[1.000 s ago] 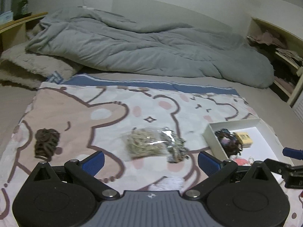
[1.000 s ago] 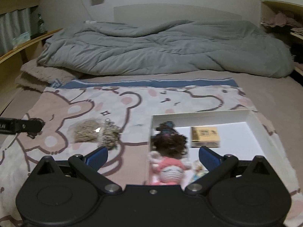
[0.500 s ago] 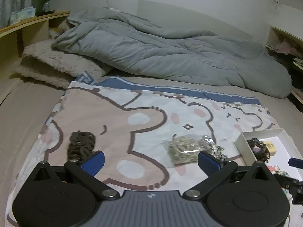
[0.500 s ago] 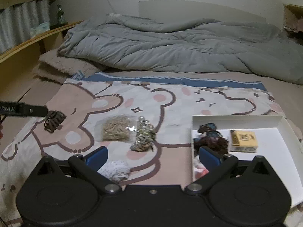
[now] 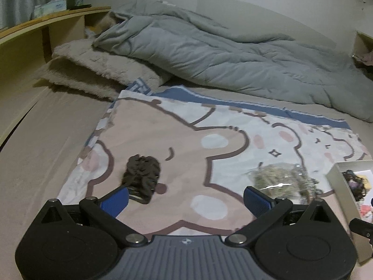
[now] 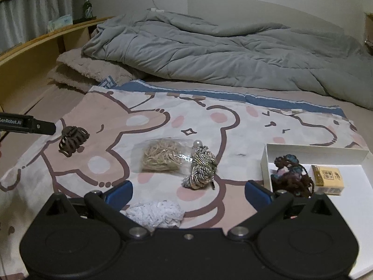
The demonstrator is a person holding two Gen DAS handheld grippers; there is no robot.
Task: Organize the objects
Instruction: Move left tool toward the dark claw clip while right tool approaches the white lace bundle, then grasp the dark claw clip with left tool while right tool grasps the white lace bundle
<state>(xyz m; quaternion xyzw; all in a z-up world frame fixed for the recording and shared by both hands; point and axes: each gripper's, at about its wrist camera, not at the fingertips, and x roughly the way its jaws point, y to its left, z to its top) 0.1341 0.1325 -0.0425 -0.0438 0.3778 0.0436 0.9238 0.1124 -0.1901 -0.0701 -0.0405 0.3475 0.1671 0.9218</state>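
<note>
Change: both views swung leftward over the last sec. In left wrist view the brown claw clip (image 5: 141,176) went from far off to the tool's left to just ahead of its left finger (image 5: 114,200); the white box (image 5: 338,182) slid out to the right edge.
Left tool (image 5: 185,197): released, jaws wide apart, nothing between them. Clip sat just fwd of the left finger, slightly inboard, apparently not touching.
Right tool (image 6: 188,192): released too, jaws wide, empty. It had drawn back from the box; a crumpled white lace piece (image 6: 155,212) lay low between its fingers, close to the left one.
Seen from right wrist: the left tool's finger (image 6: 35,124) reached in from the left w/ its tip just beside the clip (image 6: 72,140).
Still loose on the bear blanket (image 6: 163,121): clip, clear bag of tan rubber bands (image 6: 160,155), silver-grey braided cord (image 6: 202,168) touching the bag's right side, lace piece.
Already in box (image 6: 314,150): dark tangle of hair ties (image 6: 291,175) at its left wall, small yellow carton (image 6: 328,179) just right of them.
Meaning: judged as left tool lining up on the clip, prob. next item to go in the box; task partly done, four items out.
Next need: centre the clip between the jaws, since it lay off toward the left finger, then lower and close.
Risk: open prongs could snag the soft blanket or the clip could twist when pinched.
</note>
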